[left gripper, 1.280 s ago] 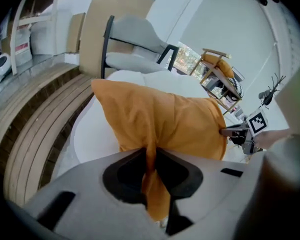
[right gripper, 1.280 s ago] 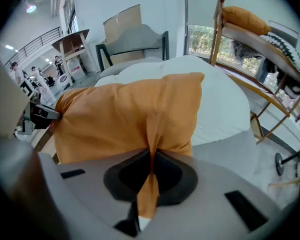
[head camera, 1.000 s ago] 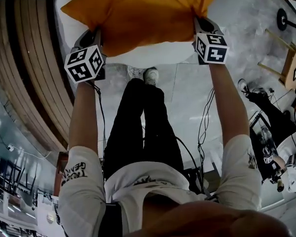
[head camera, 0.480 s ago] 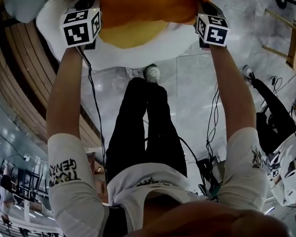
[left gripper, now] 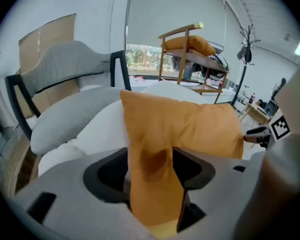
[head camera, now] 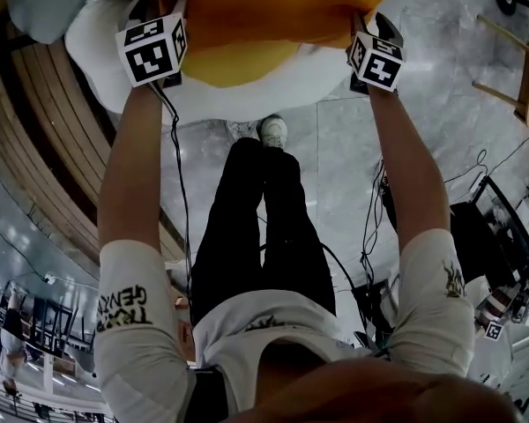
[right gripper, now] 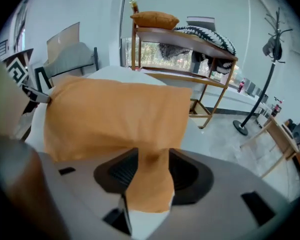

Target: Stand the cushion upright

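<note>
The orange cushion (head camera: 273, 7) stands on its edge on the white seat pad (head camera: 247, 82) of an armchair, at the top of the head view. My left gripper (head camera: 161, 5) is at its lower left corner and my right gripper (head camera: 372, 26) at its lower right corner. In the left gripper view a cushion corner (left gripper: 150, 169) hangs between the jaws, which are opening. In the right gripper view the other corner (right gripper: 147, 179) lies loosely between jaws that are also opening. The cushion's top is cut off in the head view.
A grey back cushion (left gripper: 65, 119) leans behind the white seat pad (left gripper: 102, 129) in a dark-framed chair. A wooden rack (right gripper: 190, 44) carries another orange cushion (right gripper: 155, 20). A coat stand (right gripper: 270, 49) and a wooden stool (head camera: 520, 51) stand on the grey floor. The person's legs (head camera: 256, 218) are below.
Both grippers have carried the cushion farther away, deeper onto the white seat. The left marker cube has moved up the view and rolled. The cushion now sits steeper.
</note>
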`<state>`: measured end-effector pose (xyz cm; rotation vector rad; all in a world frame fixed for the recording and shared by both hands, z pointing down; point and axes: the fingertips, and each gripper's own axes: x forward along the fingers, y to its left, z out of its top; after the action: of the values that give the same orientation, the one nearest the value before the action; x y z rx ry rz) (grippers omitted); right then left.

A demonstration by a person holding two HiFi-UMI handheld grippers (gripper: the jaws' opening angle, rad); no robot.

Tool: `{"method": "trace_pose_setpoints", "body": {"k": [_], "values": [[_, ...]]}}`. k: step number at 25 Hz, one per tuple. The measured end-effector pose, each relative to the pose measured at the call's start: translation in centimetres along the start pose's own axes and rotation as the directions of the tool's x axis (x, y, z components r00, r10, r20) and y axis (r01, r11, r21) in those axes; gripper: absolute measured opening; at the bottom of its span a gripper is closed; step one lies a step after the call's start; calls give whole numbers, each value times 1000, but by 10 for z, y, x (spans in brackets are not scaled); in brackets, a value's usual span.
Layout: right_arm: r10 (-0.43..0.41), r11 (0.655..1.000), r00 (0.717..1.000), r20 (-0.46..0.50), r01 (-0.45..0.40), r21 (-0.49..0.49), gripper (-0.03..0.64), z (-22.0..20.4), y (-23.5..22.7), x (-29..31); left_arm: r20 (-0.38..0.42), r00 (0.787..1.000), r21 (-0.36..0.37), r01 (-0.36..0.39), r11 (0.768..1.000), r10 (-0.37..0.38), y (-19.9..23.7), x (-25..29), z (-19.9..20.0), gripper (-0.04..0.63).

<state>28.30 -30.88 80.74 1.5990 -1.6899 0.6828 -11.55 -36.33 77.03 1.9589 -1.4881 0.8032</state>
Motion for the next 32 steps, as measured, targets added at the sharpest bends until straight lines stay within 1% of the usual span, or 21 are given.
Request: {"method": "trace_pose_setpoints", "body": {"k": [1,2,3,4,6,10,12,14,17,19,22,25,27,29,32], "values": [[-4,1000,1000,14,4,4,186,2,0,-7,1,1000,-39,-13,999,13,3,-8,-2,270],[-5,1000,1000,28,5,0,132,4,2,-14,6,1000,-79,-28,997,28,5,-18,-4,138],[1,1000,999,44,0,-12,36,7,5,-22,16,999,-112,-38,993,40,6,-28,-4,32],[18,1000,998,62,-16,-26,33,11,12,-31,29,999,-133,-40,990,44,3,-38,-5,22],[73,996,992,100,-68,-53,29,18,31,-52,53,998,-143,-20,990,28,-9,-56,-7,21],[181,981,968,173,-165,-102,28,35,78,-110,104,995,-114,18,993,-6,-43,-103,-6,20],[222,973,953,205,-204,-103,28,44,98,-142,118,993,-105,41,994,-28,-66,-129,-8,20],[252,967,939,234,-236,-95,28,54,113,-174,133,990,-115,68,991,-52,-90,-155,-5,20],[288,957,913,288,-280,-69,28,76,122,-222,180,981,-128,102,987,-78,-122,-196,17,20],[291,954,900,323,-297,-31,28,89,118,-256,196,975,-119,128,985,-103,-142,-225,32,20],[288,945,888,358,-324,44,28,103,110,-310,205,969,-80,156,984,-137,-168,-275,49,20],[286,937,863,416,-343,68,28,130,99,-367,245,959,-56,161,985,-143,-184,-326,79,20],[278,936,841,465,-345,65,28,153,90,-406,272,952,-54,159,986,-139,-190,-358,101,20],[268,939,811,521,-341,48,28,180,85,-440,317,940,-58,150,987,-124,-188,-390,131,20],[248,946,756,606,-324,17,27,224,78,-486,404,909,-56,137,989,-103,-183,-439,181,20]]}}
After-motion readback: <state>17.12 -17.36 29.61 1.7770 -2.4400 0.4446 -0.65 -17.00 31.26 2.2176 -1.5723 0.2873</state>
